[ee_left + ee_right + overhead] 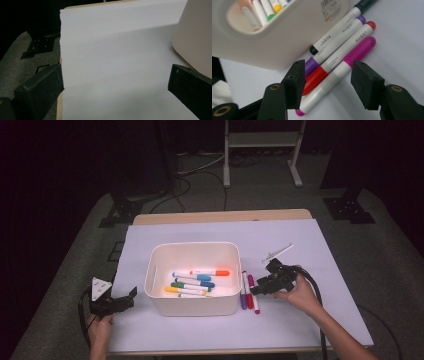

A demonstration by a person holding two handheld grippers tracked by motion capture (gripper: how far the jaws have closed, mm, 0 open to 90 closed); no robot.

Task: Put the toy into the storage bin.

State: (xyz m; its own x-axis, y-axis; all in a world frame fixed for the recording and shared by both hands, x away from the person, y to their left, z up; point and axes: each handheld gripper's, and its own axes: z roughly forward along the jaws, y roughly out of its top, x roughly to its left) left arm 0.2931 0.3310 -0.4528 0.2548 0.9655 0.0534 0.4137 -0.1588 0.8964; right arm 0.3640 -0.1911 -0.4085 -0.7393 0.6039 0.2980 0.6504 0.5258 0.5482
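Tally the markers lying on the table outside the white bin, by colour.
black marker: 1
purple marker: 1
red marker: 1
magenta marker: 1
Total: 4

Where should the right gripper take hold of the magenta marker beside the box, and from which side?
Grip the magenta marker on its white barrel, probably from above with the jaws across its width. It lies flat, outermost in the row, so its far side is free; the red marker touches the other side, so one jaw must slip between them.
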